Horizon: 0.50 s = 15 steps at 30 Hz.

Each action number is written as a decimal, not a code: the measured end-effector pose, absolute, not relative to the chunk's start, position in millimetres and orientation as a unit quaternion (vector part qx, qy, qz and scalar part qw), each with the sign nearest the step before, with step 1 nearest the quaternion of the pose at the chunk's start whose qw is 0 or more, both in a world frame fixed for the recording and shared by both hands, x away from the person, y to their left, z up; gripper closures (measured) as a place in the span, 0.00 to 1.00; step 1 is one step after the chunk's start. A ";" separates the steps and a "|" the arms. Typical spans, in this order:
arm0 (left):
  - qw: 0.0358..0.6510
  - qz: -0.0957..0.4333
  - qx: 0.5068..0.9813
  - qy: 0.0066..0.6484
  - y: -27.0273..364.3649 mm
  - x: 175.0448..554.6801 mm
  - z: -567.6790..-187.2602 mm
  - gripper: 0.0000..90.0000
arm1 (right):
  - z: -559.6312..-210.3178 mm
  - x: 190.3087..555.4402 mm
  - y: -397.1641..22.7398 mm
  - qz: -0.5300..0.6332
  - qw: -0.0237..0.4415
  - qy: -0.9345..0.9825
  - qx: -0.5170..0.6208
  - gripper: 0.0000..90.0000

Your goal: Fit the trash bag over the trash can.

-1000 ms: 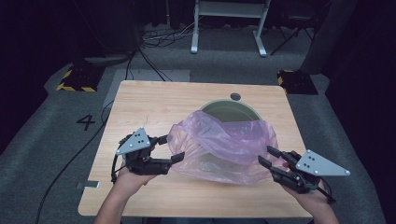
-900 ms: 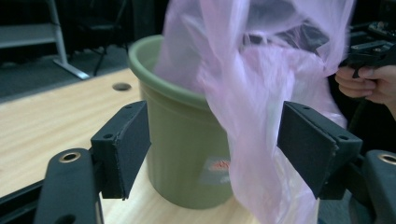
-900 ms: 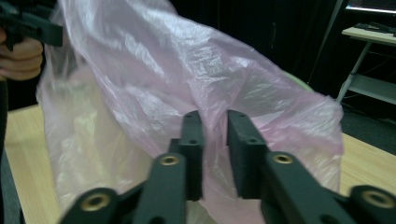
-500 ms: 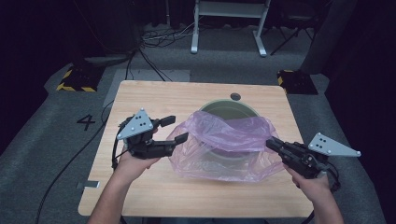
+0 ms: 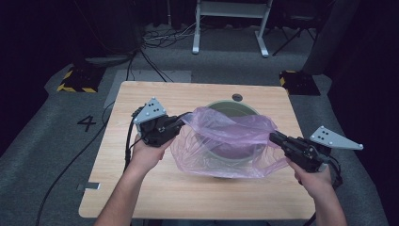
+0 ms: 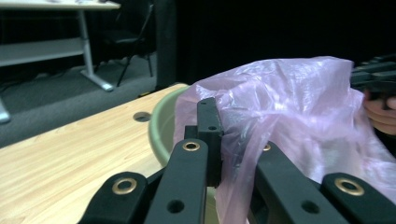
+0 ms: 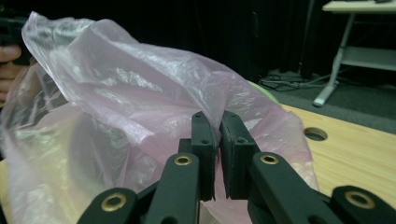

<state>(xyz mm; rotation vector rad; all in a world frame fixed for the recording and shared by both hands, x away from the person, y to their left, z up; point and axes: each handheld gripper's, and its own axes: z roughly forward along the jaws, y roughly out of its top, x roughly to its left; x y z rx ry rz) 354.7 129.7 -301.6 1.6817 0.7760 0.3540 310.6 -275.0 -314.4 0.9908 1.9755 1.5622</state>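
Table (image 5: 141, 193) of light wood takes the middle of the high view, standing on a grey carpet floor (image 5: 56, 155) where a number four is marked. In the far part of the table top there is a small round hole (image 5: 237, 97).

On the table, a little right of the middle, stands a pale green bowl (image 5: 226, 106). A thin pink plastic bag (image 5: 221, 141) is spread over this bowl and around it, and it is lifted at both sides. Through the bag the rim of the bowl can be seen.

The left gripper (image 5: 181, 123) is at the left edge of the bag, above the table, held by the person's left hand (image 5: 147, 155). Its jaws have just been closing, and in the left gripper view they are now pressed together with a fold of the bag between them.

The right gripper (image 5: 274, 137) is at the right edge of the bag, near the right side of the table, in the right hand (image 5: 314, 179). Its jaws have also just been closing. In the right gripper view the two black jaws stand almost together and the pink film is pinched between them
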 end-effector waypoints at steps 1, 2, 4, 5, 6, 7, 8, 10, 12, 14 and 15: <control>0.584 0.152 0.722 0.339 128.2 358.2 -303.0 1.00 | -314.0 312.8 -275.3 0.561 0.220 0.710 0.365 0.95; 0.579 0.150 0.721 0.348 126.3 362.2 -305.1 1.00 | -314.0 315.1 -275.2 0.559 0.220 0.707 0.374 0.95; 0.571 0.148 0.723 0.361 124.6 368.2 -308.4 1.00 | -315.5 320.1 -275.4 0.552 0.220 0.705 0.388 0.95; 0.568 0.147 0.722 0.368 124.3 371.2 -310.8 1.00 | -316.9 322.6 -275.7 0.549 0.218 0.703 0.395 0.95; 0.565 0.143 0.722 0.373 124.5 374.3 -313.1 1.00 | -318.6 325.3 -276.4 0.546 0.218 0.702 0.402 0.95; 0.559 0.145 0.722 0.382 124.9 377.7 -316.2 1.00 | -320.2 327.9 -277.5 0.546 0.217 0.698 0.408 0.95; 0.557 0.146 0.721 0.386 125.2 379.9 -318.3 1.00 | -322.1 331.2 -279.3 0.546 0.215 0.695 0.415 0.95; 0.551 0.142 0.721 0.395 126.7 387.1 -324.3 1.00 | -324.6 336.7 -281.6 0.546 0.213 0.691 0.423 0.95; 0.549 0.141 0.721 0.398 126.4 392.0 -328.3 1.00 | -327.5 344.9 -284.3 0.551 0.202 0.684 0.433 0.95; 0.546 0.141 0.720 0.405 124.6 397.9 -332.4 1.00 | -329.0 351.2 -284.3 0.551 0.199 0.680 0.440 0.95; 0.545 0.138 0.720 0.407 124.1 401.5 -334.5 1.00 | -329.7 354.8 -283.9 0.550 0.199 0.680 0.443 0.95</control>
